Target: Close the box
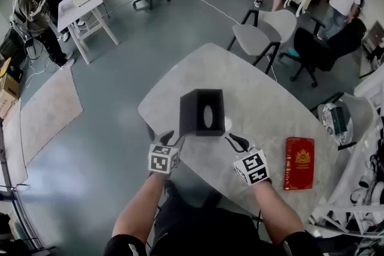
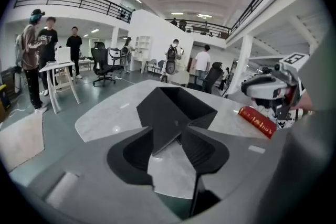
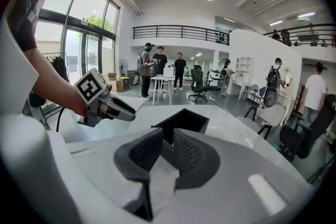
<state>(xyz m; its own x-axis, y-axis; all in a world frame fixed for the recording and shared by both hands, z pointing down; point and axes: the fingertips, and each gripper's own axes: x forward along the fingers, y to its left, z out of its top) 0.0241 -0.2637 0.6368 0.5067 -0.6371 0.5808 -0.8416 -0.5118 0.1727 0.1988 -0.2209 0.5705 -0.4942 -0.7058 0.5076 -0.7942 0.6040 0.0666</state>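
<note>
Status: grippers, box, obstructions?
Left gripper open, at corner of black box. Right gripper narrowly open, empty. Box top open. Red book lies aside, clear.

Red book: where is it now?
The red book lies flat on the table at the head view's right, just right of the right gripper.

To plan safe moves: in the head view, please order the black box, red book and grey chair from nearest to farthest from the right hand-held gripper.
1. black box, just ahead, slightly left
2. red book, to its right
3. grey chair, beyond the table
</note>
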